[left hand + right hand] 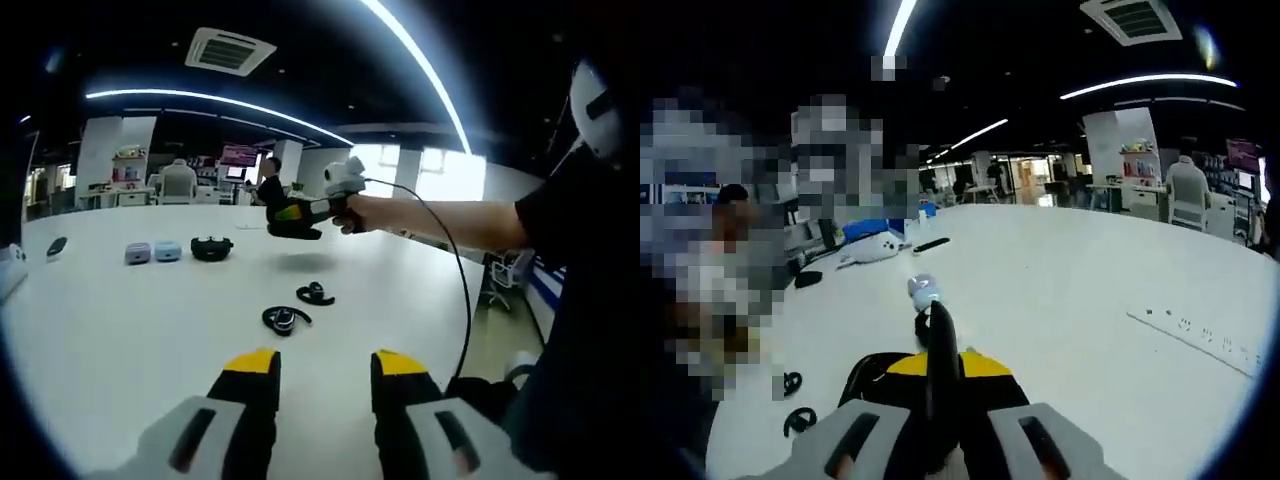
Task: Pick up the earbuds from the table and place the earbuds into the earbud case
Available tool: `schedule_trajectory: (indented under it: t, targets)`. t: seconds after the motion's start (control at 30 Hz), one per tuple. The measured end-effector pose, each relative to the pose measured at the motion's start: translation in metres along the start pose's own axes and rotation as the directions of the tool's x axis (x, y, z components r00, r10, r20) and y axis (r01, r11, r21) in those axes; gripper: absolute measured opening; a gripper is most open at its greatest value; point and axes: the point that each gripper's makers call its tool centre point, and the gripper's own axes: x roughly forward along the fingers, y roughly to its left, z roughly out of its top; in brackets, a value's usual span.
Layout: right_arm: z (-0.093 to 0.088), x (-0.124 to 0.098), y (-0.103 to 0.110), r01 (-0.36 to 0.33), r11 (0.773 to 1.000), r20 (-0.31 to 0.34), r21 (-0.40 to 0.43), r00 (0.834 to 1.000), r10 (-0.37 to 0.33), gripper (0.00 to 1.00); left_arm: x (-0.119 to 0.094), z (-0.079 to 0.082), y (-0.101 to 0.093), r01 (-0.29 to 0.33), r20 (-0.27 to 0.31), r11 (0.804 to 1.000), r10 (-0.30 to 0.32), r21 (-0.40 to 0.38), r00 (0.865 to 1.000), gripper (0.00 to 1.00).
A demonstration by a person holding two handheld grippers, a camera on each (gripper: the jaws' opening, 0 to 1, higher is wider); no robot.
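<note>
Yellow-tipped jaws of the left gripper (325, 365) rise from the bottom of the left gripper view, spread apart with bare table (120, 340) between them. Just beyond, near the frame's centre, two black earbuds lie on the white top — one (284, 319) closer, the other (315, 294) a little farther and to its right, apart from each other. At middle left sits a row of cases: two pale ones (137, 253) (168, 250) side by side, then a black case (211, 247) lying open beside them. A dark flat thing (57, 245) rests farther left. Upper centre, a hand (358, 213) holds the right gripper (292, 221) above the table; from there I cannot tell how its jaws stand. In the right gripper view that gripper (936, 375) shows at bottom centre, its yellow tips pressed together with no gap, a dark cable crossing in front of them. Both earbuds appear small at lower left (790, 382) (798, 420). A white power strip (1200, 340) lies at right on the table (1070, 290).
</note>
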Motion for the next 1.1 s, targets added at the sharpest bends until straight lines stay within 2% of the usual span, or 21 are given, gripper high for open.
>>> schedule_trajectory:
  t: [0.17, 0.3, 0.63, 0.87, 1.1]
  targets:
    - [0.002, -0.01, 0.041, -0.023, 0.999, -0.008, -0.049, 1.0, 0.023, 0.05, -0.001, 0.004, -0.005, 0.024, 0.014, 1.0, -0.024, 0.014, 1.0, 0.38]
    - [-0.003, -0.017, 0.076, -0.047, 0.996, -0.015, -0.069, 0.999, 0.046, 0.05, -0.002, 0.004, -0.008, 0.038, 0.022, 0.999, -0.038, 0.017, 0.999, 0.39]
    - [-0.047, -0.015, 0.157, -0.147, 0.983, -0.07, -0.107, 0.988, 0.14, 0.05, -0.004, -0.002, -0.017, 0.08, 0.022, 0.997, -0.08, 0.022, 0.997, 0.39]
    - [-0.079, -0.007, 0.186, -0.216, 0.967, -0.111, -0.134, 0.973, 0.202, 0.05, -0.004, -0.004, -0.019, 0.093, 0.015, 0.996, -0.093, 0.019, 0.996, 0.4]
    - [-0.089, 0.001, 0.193, -0.259, 0.947, -0.133, -0.189, 0.962, 0.237, 0.05, 0.001, -0.006, -0.02, 0.101, 0.005, 0.995, -0.101, 0.011, 0.995, 0.4]
